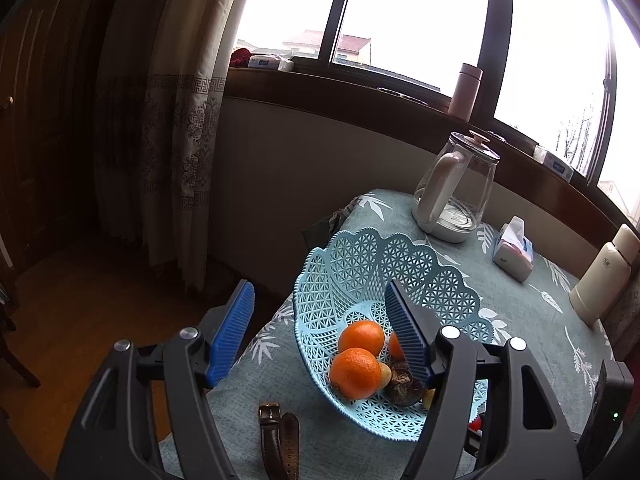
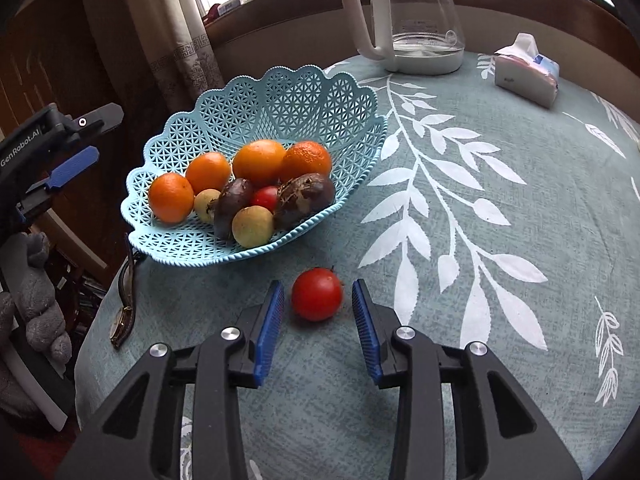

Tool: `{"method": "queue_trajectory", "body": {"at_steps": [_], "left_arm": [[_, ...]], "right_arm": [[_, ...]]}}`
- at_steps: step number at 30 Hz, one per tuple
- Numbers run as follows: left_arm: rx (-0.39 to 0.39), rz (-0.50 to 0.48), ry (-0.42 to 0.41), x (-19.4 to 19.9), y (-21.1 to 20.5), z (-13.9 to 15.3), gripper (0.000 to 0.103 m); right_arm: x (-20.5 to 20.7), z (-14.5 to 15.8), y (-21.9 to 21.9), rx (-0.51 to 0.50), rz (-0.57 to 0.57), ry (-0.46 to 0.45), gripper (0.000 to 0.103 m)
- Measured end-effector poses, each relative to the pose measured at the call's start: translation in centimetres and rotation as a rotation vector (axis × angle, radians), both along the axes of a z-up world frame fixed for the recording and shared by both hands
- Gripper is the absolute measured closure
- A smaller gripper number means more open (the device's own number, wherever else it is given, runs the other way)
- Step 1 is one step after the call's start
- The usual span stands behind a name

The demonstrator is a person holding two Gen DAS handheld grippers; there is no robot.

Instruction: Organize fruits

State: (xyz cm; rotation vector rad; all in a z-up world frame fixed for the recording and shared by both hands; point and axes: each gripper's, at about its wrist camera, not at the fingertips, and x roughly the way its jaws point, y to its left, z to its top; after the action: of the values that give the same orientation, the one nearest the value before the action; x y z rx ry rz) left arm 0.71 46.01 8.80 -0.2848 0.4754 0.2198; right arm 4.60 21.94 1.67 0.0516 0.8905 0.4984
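By the table's left edge, the left gripper (image 1: 320, 332) hangs spread wide, empty, over the blue lattice basket (image 2: 280, 96) of oranges (image 2: 260, 162), passion fruits (image 2: 304, 198) and small yellow fruits (image 2: 252, 226). Nearer the front edge, the right gripper (image 2: 318, 322) is spread around a red tomato (image 2: 317, 294) on the tablecloth (image 2: 480, 280), not touching it.

A glass kettle (image 2: 404, 16) with a white handle stands at the table's (image 2: 500, 168) far edge, a tissue pack (image 2: 526, 70) near it. A brown leather wristwatch (image 2: 125, 300) lies at the left edge; a pink flask (image 1: 465, 92) stands on the windowsill (image 1: 360, 84).
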Motion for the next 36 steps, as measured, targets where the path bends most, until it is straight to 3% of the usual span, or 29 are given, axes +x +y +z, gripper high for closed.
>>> {"method": "queue_trajectory", "body": {"at_steps": [5, 15, 20, 31, 36], "left_arm": [[0.0, -0.001, 0.001, 0.1, 0.1, -0.1, 0.033], [-0.012, 0.019, 0.002, 0.0, 0.8, -0.2, 0.033], [-0.011, 0.014, 0.001, 0.0, 0.7, -0.2, 0.033], [-0.017, 0.021, 0.001, -0.2, 0.9, -0.1, 0.033], [-0.017, 0.028, 0.0, -0.1, 1.0, -0.1, 0.026]], "right_arm": [[-0.2, 0.1, -0.2, -0.001, -0.005, -0.008, 0.076], [-2.1, 3.6, -0.7, 0.052, -0.004, -0.081, 0.076], [-2.0, 5.1, 1.7, 0.057, 0.054, -0.117, 0.076], [-0.7, 4.7, 7.7, 0.029, 0.162, -0.117, 0.075], [-0.9, 4.6, 7.7, 0.029, 0.16, -0.119, 0.074]]}}
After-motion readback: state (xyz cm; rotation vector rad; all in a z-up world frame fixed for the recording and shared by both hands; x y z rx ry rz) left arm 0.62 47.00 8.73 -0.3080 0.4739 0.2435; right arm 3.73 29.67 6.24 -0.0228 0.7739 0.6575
